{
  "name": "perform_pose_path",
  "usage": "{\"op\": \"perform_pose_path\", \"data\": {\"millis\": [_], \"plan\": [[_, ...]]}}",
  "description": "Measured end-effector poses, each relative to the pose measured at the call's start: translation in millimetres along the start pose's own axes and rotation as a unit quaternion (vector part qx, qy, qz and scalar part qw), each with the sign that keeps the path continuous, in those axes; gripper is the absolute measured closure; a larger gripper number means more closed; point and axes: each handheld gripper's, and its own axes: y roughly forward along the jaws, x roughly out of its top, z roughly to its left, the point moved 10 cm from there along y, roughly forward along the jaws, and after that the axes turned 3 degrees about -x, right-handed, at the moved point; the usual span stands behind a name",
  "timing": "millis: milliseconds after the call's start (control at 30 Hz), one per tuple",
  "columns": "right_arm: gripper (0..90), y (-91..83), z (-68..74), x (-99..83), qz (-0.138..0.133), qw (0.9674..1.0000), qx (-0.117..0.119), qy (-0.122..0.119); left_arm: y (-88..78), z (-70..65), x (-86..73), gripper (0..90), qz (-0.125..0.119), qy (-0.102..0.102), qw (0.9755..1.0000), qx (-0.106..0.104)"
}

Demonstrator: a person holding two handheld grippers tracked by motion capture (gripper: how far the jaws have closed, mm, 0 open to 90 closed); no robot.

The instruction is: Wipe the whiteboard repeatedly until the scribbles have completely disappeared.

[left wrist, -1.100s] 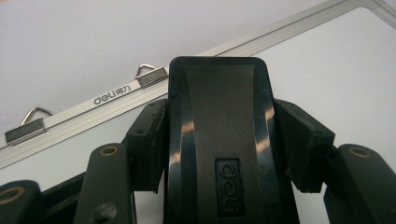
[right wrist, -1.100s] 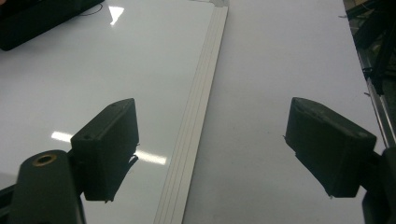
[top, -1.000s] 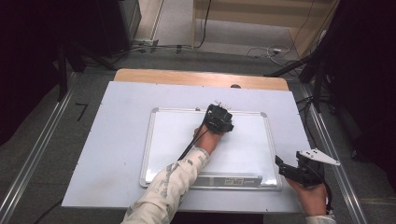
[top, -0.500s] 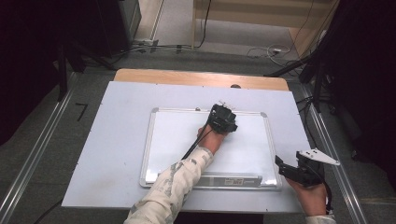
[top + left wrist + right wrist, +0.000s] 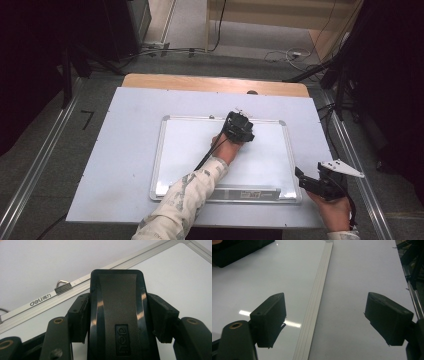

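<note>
White board looks clean already; left tongs squeeze the black eraser, right tongs wait wide apart.

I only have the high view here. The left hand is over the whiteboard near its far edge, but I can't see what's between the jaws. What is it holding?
Observer: The left gripper is shut on a black eraser marked deli; both pads press its sides.
Operator: Where is it on the whiteboard?
Observer: Near the top frame of the whiteboard, beside a small metal hanging loop.
Operator: And the right gripper?
Observer: The right gripper is open and holds nothing; its jaws straddle the board's right frame strip, one over the board, one over the table.
</note>
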Motion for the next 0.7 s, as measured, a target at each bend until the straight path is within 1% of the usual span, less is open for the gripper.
{"op": "perform_pose_path", "data": {"millis": [67,133,233,467,700], "plan": [[15.9,-0.4,-0.4,-0.5,0.001,1.0,0.0,0.001,-1.8,1.4,-1.7,40.1,-0.002,-0.003,1.0,0.0],[15.9,-0.8,-0.7,-0.6,0.0,1.0,-0.001,0.0,-4.4,3.8,-4.2,40.1,0.0,0.0,1.0,-0.001],[15.9,-1.7,-0.8,-1.0,0.001,1.0,-0.002,0.001,-8.4,8.2,-8.0,40.1,0.0,-0.001,1.0,0.001],[15.9,-1.7,-0.7,-1.7,0.002,1.0,-0.003,0.001,-17.1,26.8,-15.1,40.1,0.0,-0.012,0.9998,0.012],[15.9,-0.9,0.8,-1.5,0.003,1.0,-0.003,-0.001,-14.9,26.0,-13.3,40.1,-0.003,-0.011,0.9998,0.014]]}}
